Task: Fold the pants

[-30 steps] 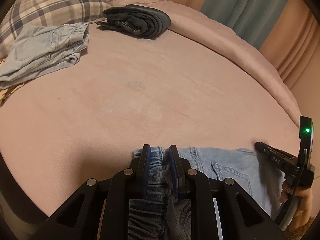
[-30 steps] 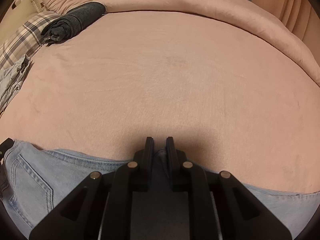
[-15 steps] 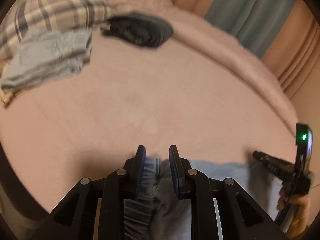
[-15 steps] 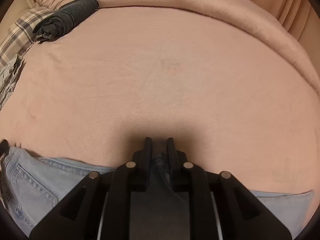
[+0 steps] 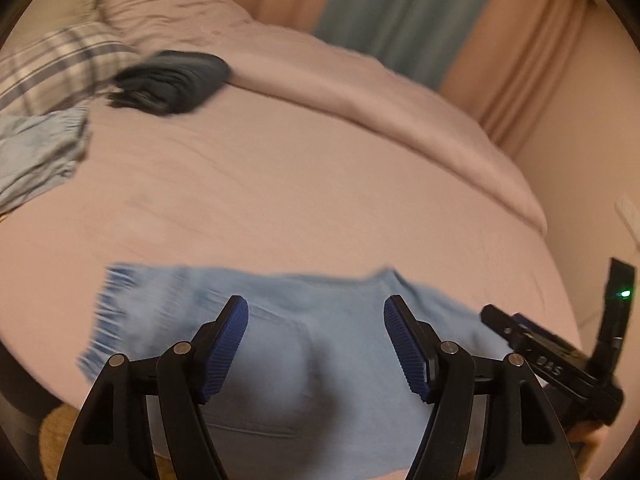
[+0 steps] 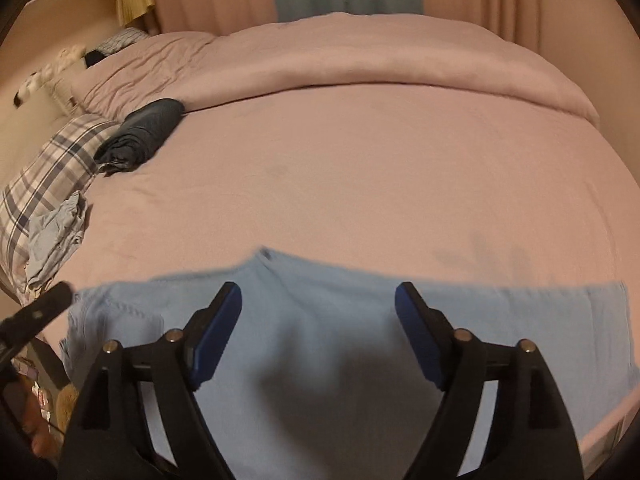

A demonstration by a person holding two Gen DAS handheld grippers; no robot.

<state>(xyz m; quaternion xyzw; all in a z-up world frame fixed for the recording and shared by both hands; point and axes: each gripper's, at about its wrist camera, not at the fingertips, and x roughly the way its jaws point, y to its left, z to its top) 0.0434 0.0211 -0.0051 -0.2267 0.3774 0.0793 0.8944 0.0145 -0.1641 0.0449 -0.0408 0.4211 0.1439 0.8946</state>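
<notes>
Left wrist view puts your left gripper (image 5: pixel 316 340) nearest, its jaws spread wide with nothing between them, poised over the jeans (image 5: pixel 280 360) that lie flat along the near edge of the bed (image 5: pixel 320 184); the right wrist view shows your right gripper (image 6: pixel 318 328) likewise spread and holding nothing above the same cloth. The jeans look like light-wash denim: soft and limp, yet likely with some weight and enough friction that they should not slide out of ribbed pads. You will probably do best to pinch at a thick seam, the gathered waistband (image 5: pixel 100 320) on the left or the leg hem (image 6: pixel 608 320) on the right, since a single layer mid-panel would sag and drag. Motion blur hides the finer stitching. No containers are in sight. Farther back lie a crumpled pale garment (image 5: pixel 36 160), a dark folded bundle (image 5: pixel 172 80), and a plaid pillow (image 5: pixel 60 68), well apart from the jeans.
</notes>
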